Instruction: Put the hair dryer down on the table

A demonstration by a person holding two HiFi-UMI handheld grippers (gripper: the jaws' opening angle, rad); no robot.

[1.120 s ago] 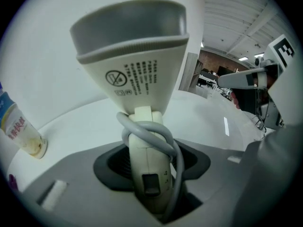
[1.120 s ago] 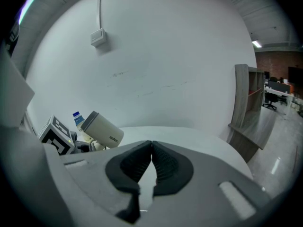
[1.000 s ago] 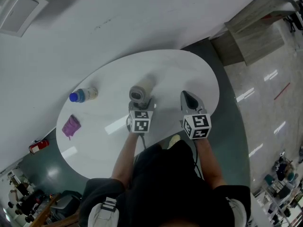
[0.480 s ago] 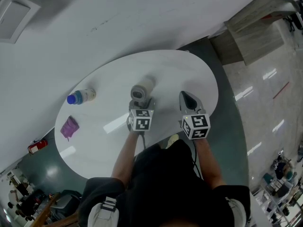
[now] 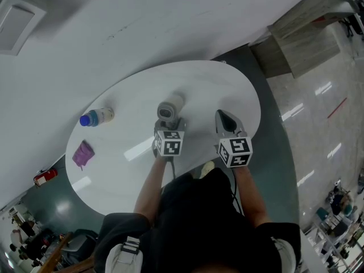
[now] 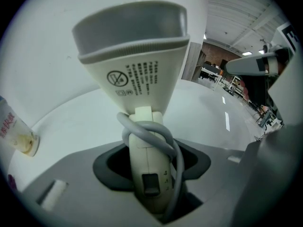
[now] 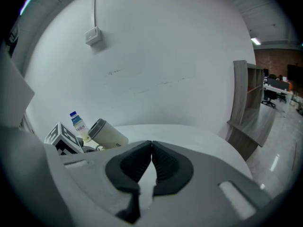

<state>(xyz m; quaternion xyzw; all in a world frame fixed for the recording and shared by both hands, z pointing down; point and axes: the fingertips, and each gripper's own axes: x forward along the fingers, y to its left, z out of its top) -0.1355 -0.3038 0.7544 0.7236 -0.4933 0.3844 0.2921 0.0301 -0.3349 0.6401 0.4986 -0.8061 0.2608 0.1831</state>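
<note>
The cream hair dryer [image 5: 169, 110] is in my left gripper [image 5: 169, 125], over the middle of the round white table [image 5: 216, 84]. In the left gripper view the dryer [image 6: 137, 65] stands upright with its grey nozzle on top. Its handle, with the grey cord looped round it, sits between the jaws of the left gripper [image 6: 150, 174], which is shut on it. My right gripper [image 5: 226, 120] hovers to the right of the dryer, near the table's right edge. The right gripper's [image 7: 152, 150] pads meet with nothing between them. The dryer [image 7: 106, 134] shows at that view's left.
A small bottle with a blue cap [image 5: 96, 117] lies at the table's left, and a purple cloth [image 5: 83, 153] lies nearer the front left edge. A wooden cabinet [image 5: 307, 33] stands beyond the table at the right. A white wall runs behind.
</note>
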